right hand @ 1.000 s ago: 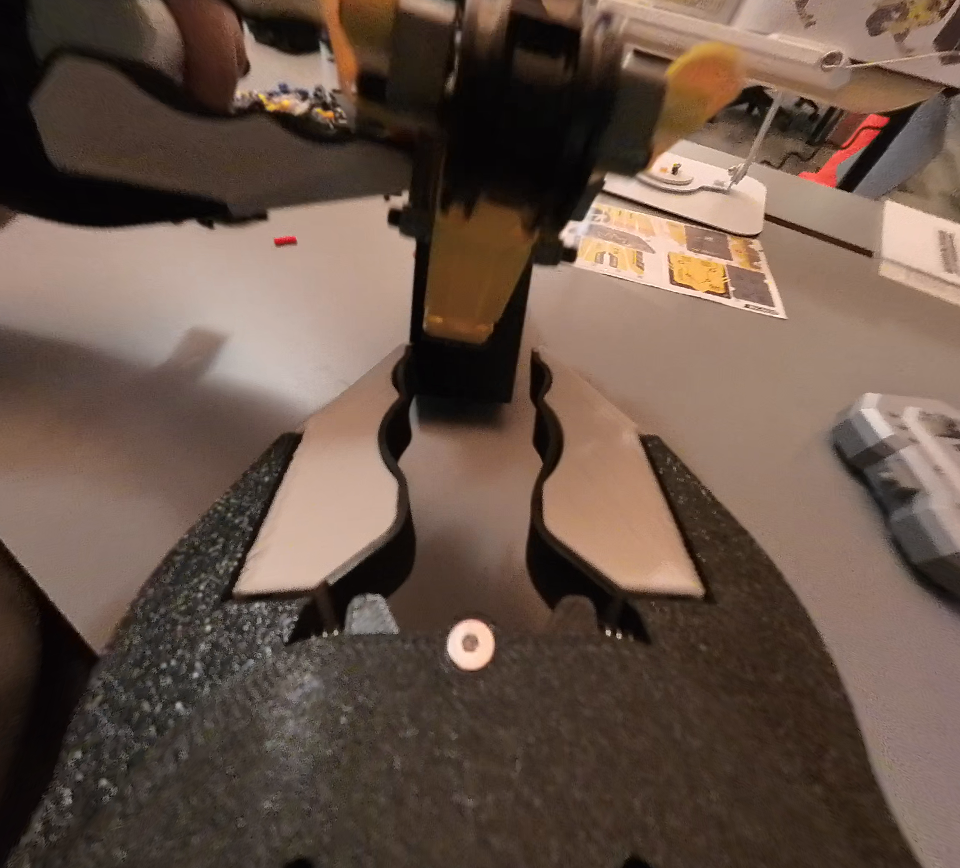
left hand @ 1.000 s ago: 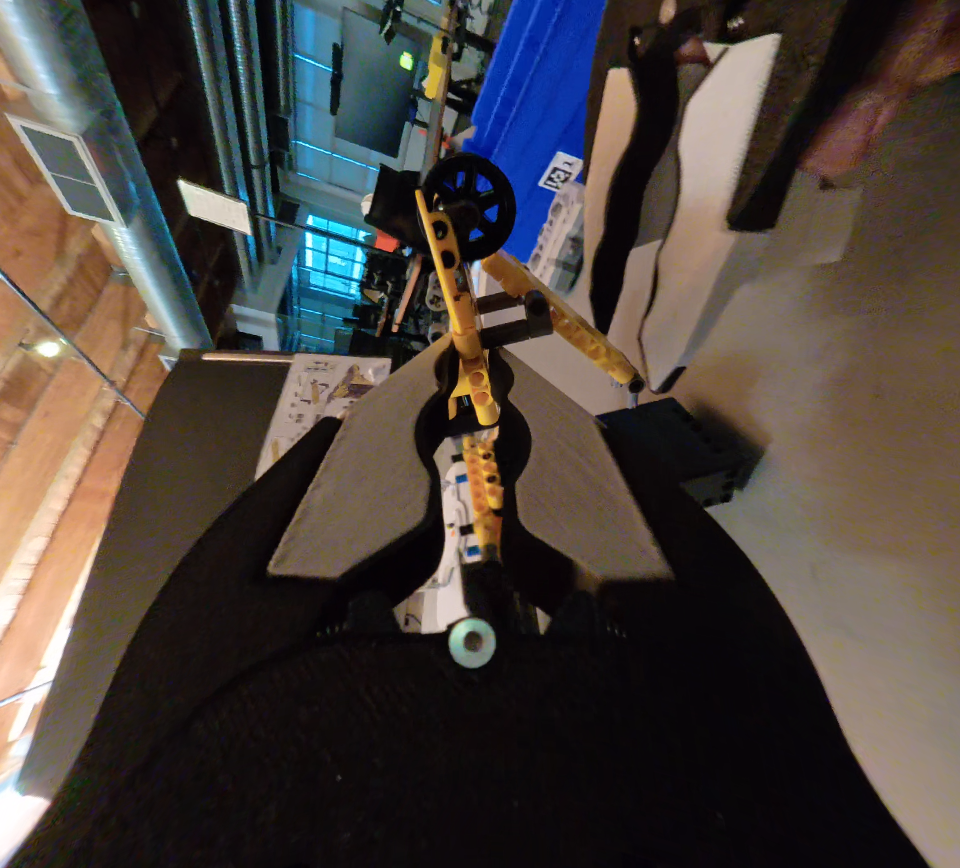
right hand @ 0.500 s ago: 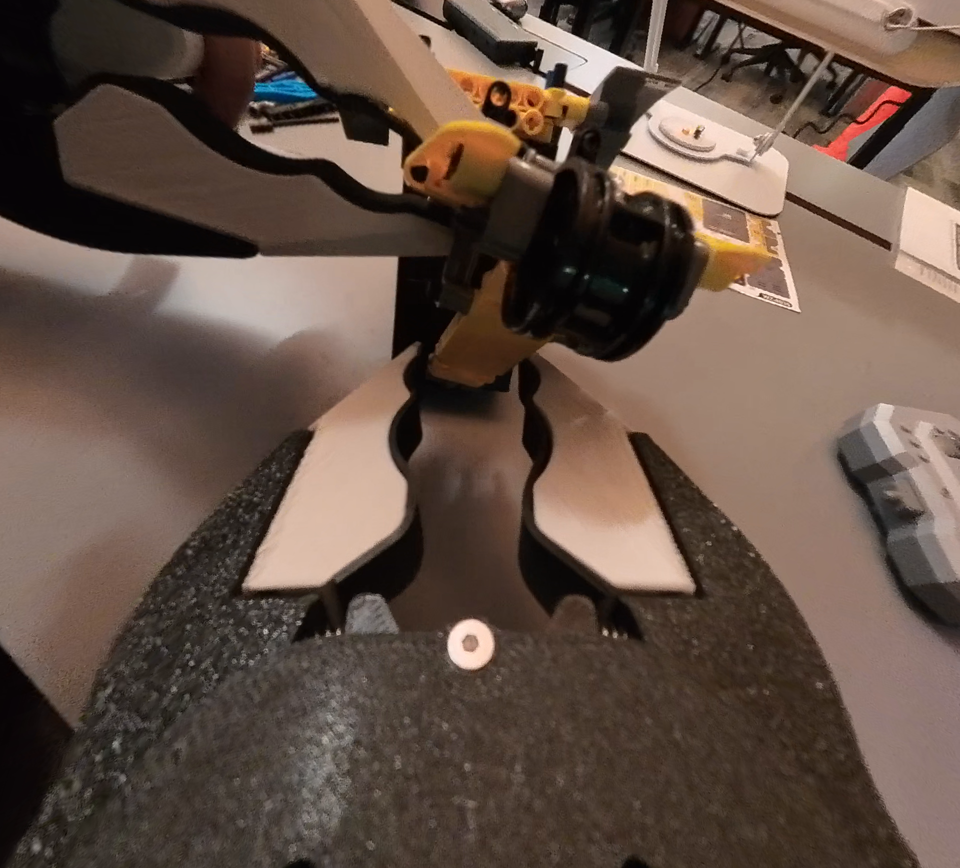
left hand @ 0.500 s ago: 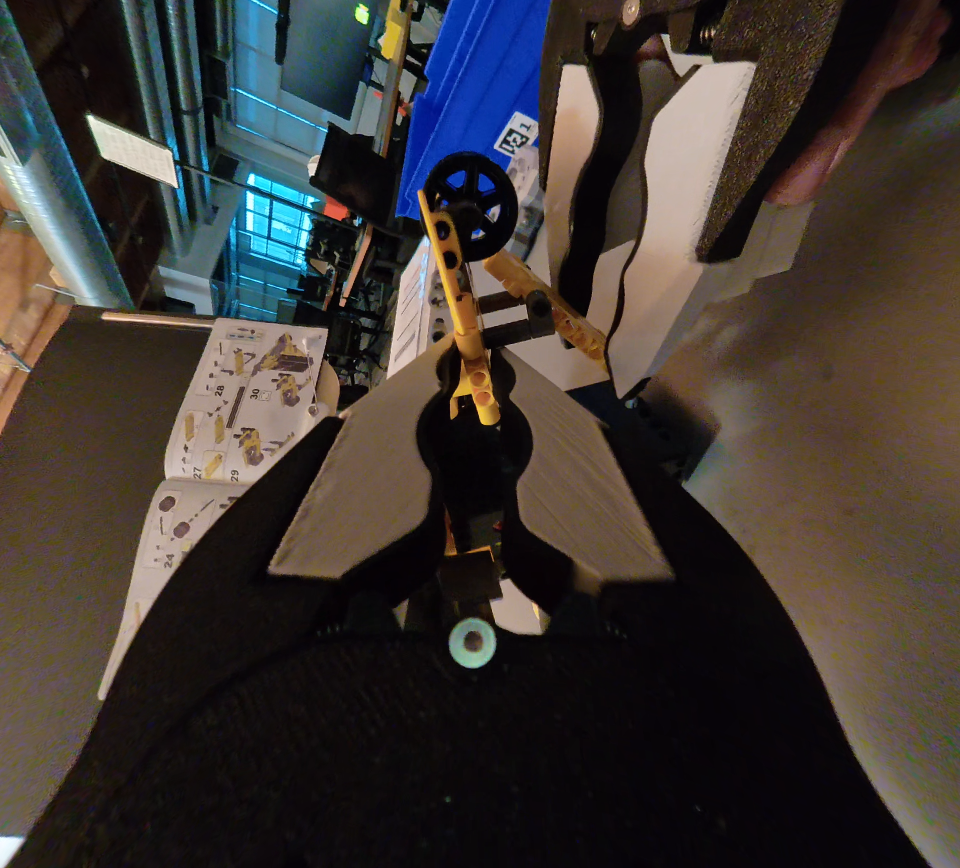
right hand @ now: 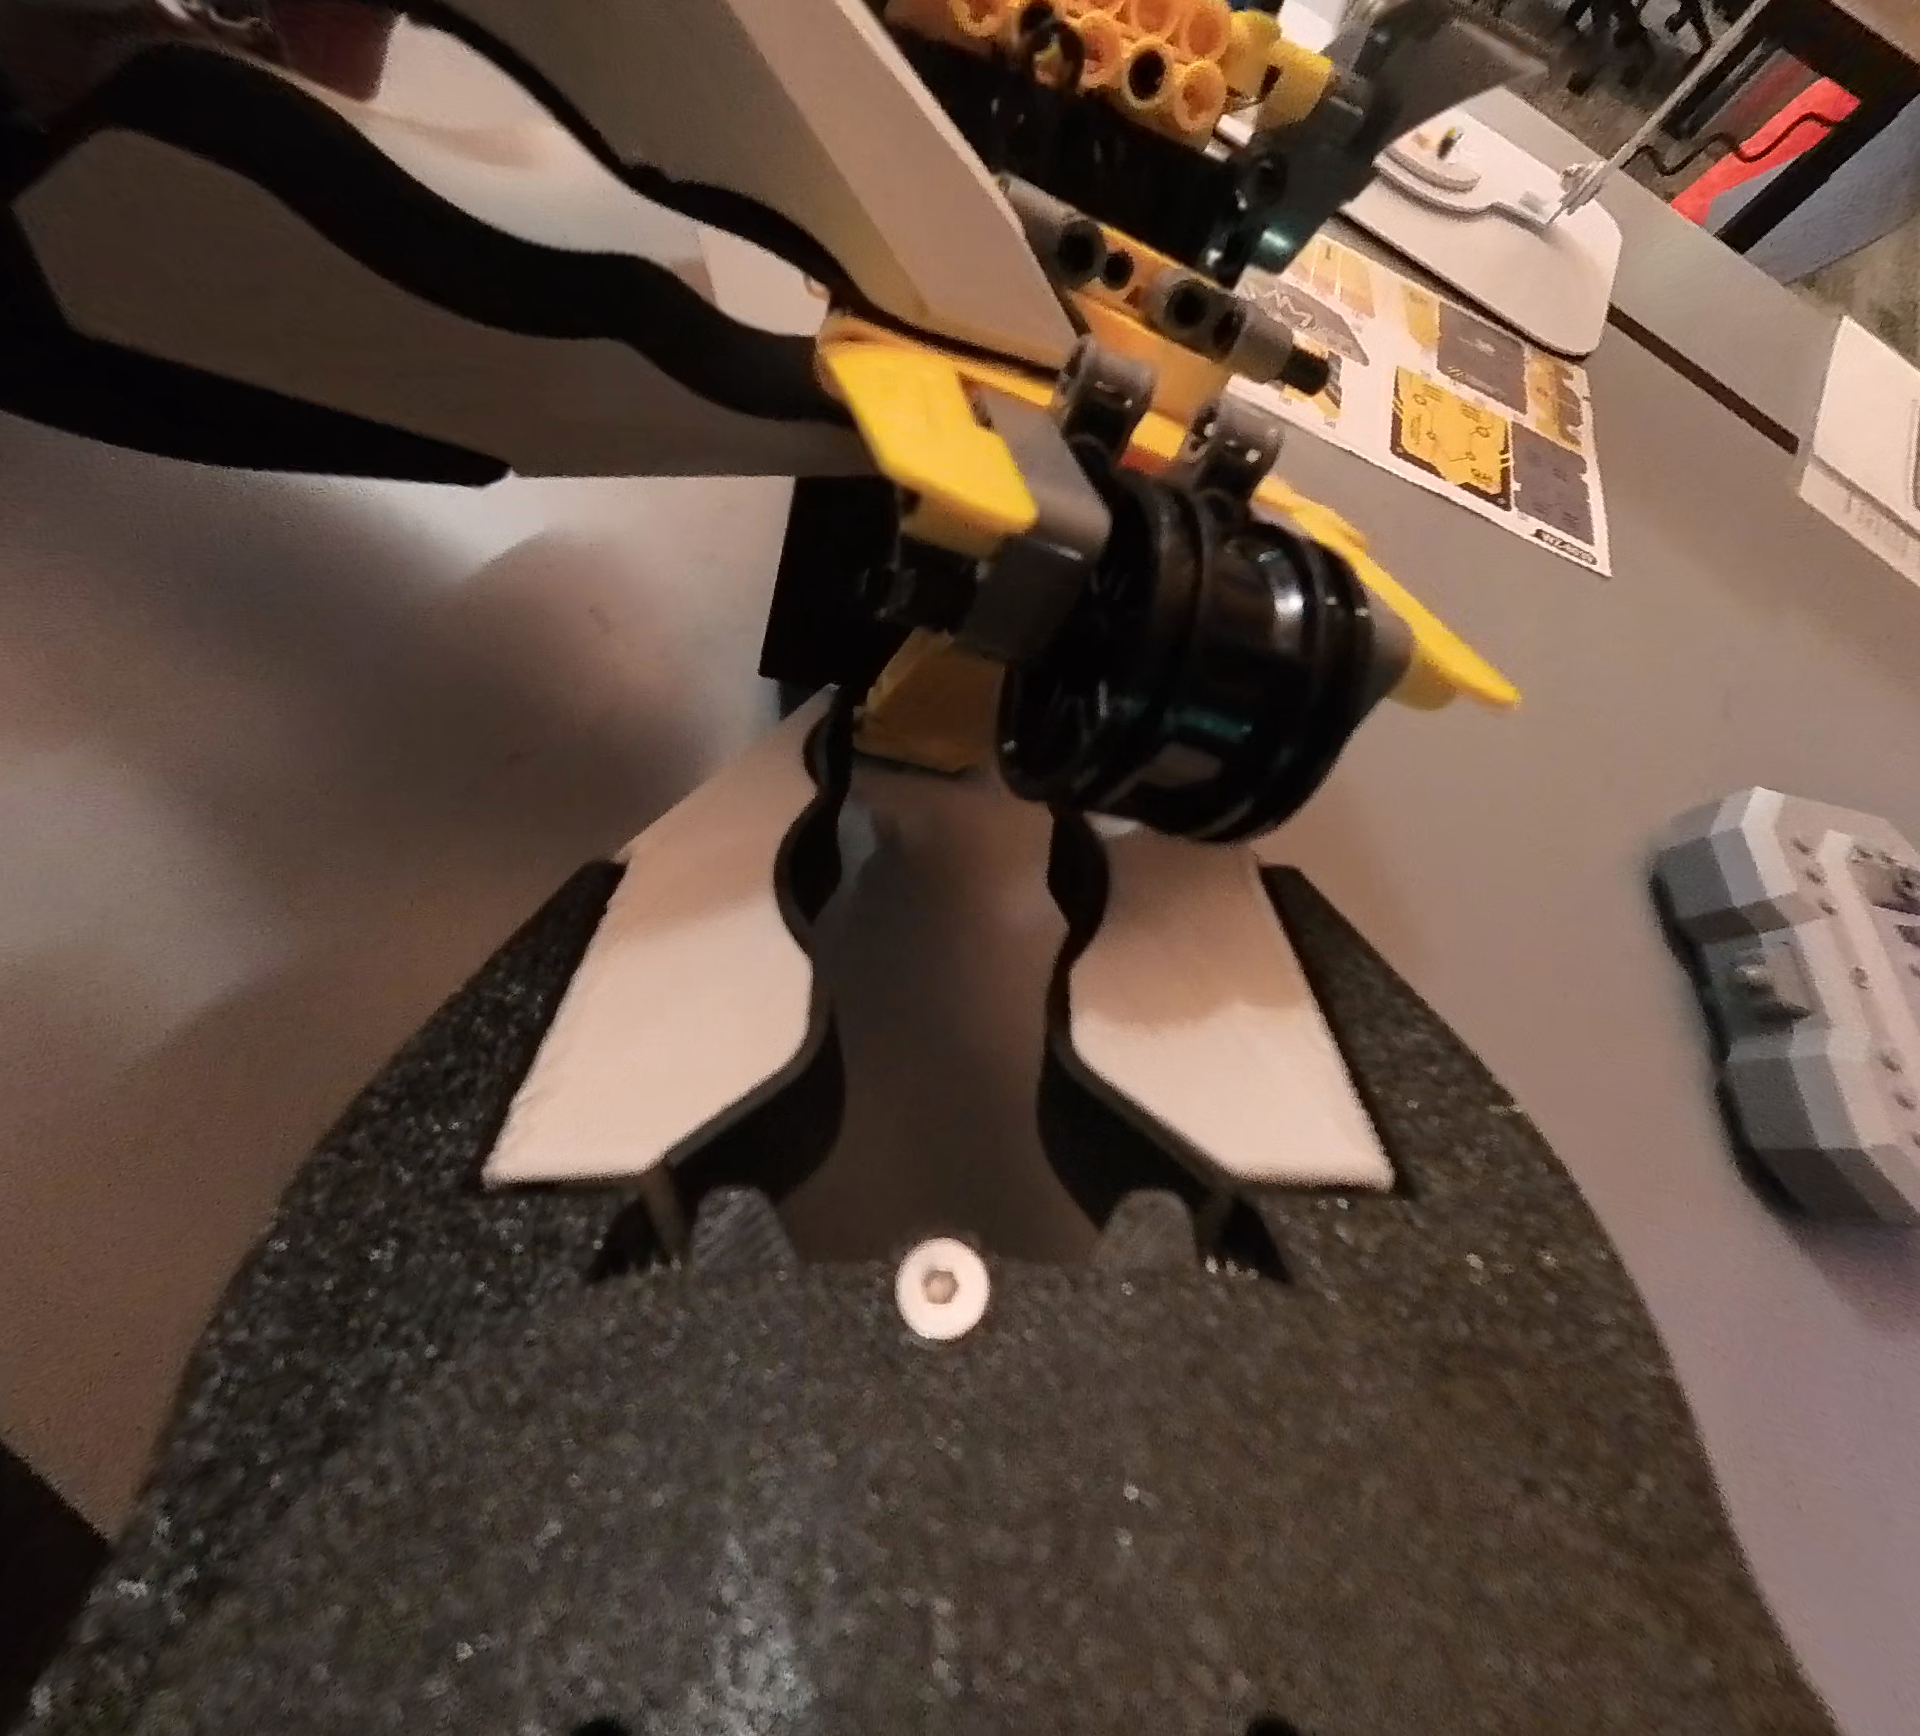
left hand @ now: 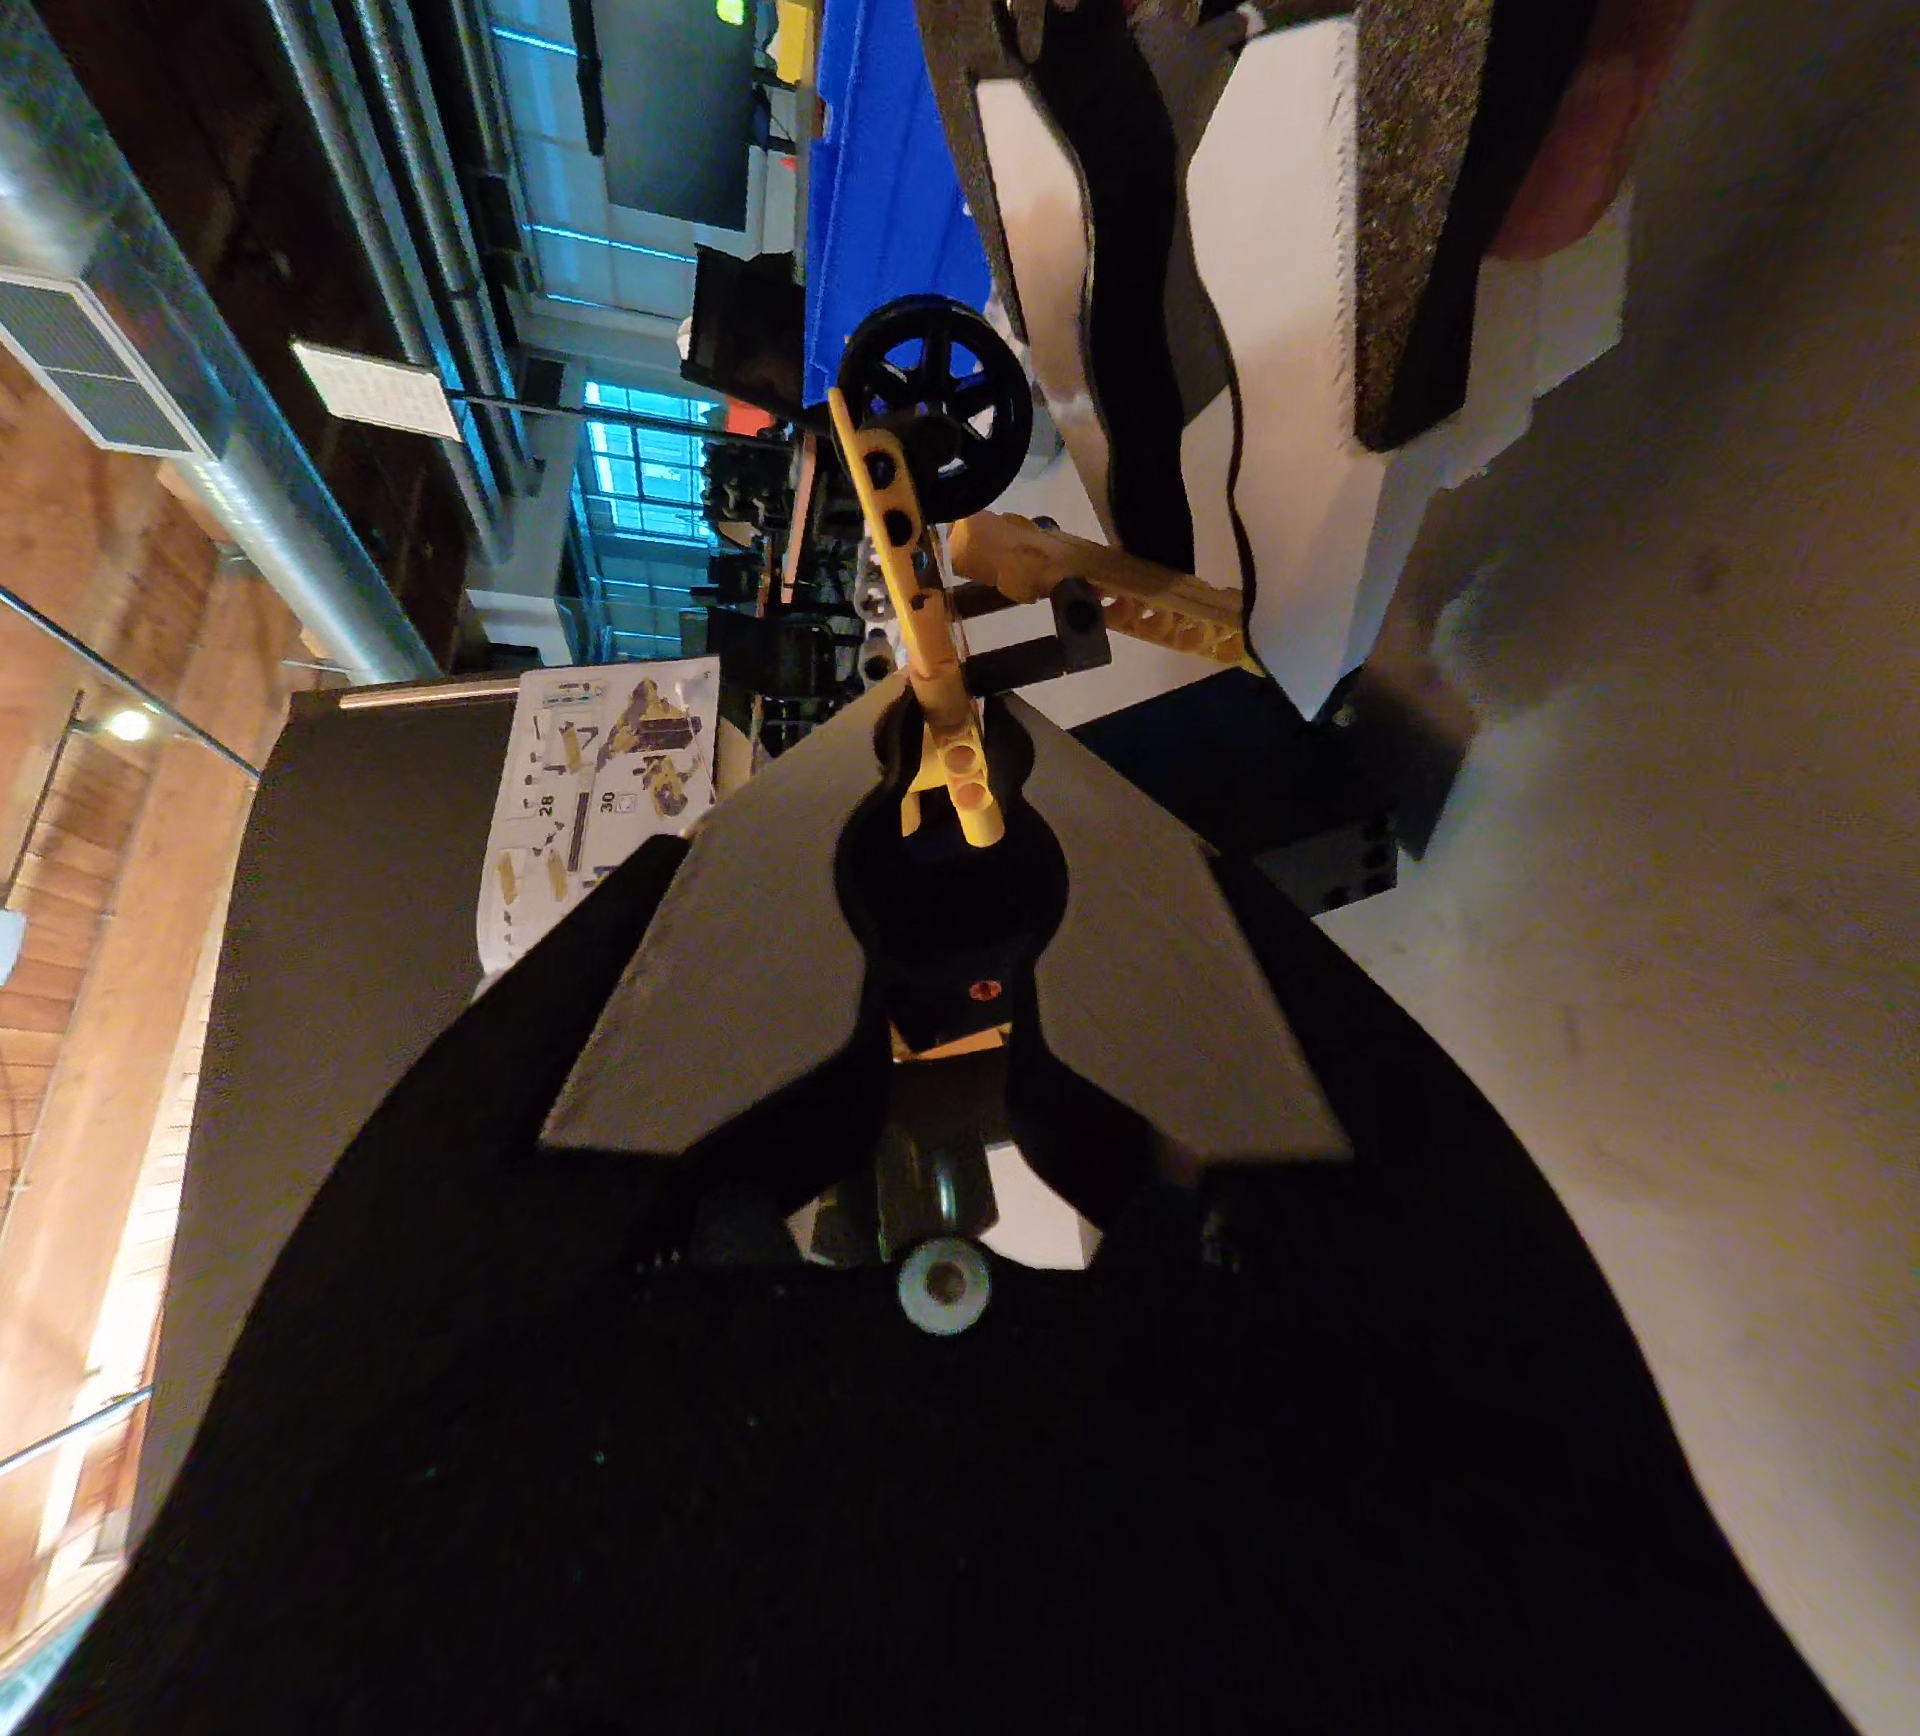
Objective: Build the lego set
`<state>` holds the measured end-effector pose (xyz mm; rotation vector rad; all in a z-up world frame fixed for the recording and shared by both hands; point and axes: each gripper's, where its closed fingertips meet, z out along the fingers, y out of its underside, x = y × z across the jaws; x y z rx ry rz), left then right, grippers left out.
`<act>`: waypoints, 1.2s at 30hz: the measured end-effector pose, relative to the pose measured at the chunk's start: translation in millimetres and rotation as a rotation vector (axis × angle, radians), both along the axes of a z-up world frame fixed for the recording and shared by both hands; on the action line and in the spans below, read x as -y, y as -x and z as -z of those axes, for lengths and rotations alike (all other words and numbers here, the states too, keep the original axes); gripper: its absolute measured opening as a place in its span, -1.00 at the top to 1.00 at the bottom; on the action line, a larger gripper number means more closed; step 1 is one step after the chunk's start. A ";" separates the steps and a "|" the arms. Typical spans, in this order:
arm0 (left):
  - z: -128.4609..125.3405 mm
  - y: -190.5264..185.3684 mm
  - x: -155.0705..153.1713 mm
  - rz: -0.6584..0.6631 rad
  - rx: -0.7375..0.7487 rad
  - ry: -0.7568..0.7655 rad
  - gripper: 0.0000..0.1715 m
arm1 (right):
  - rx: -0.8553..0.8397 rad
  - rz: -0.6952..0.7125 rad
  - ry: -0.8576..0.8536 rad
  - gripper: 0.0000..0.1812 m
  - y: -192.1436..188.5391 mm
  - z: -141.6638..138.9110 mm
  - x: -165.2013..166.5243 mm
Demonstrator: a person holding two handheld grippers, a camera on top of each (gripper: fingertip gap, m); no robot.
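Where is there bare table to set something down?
Left of the black block, the grey table lies bare. Also between the right gripper and the grey brick unit. Crowded: around the yellow model and instruction sheet.

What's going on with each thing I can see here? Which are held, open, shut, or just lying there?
left gripper: shut on the yellow and black model.
yellow and black model: held off the table, black wheel towards the right camera.
right gripper: open, fingertips at the model's underside.
instruction booklet: propped open.
printed sheet: lying flat on the table.
grey brick piece: lying on the table, untouched.
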<state>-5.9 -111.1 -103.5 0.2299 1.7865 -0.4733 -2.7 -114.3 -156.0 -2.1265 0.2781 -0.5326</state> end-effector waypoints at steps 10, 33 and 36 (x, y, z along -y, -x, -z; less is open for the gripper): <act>7.4 -0.6 1.2 -0.007 0.033 -0.065 0.94 | 0.080 0.009 0.080 0.56 1.2 5.9 7.2; -8.3 -2.8 -0.2 -0.034 0.073 -0.016 0.94 | -0.127 0.005 -0.006 0.71 8.1 2.0 11.6; -6.7 -3.2 -0.4 -0.032 0.061 -0.011 0.95 | -0.109 0.007 0.018 0.71 6.1 4.2 8.5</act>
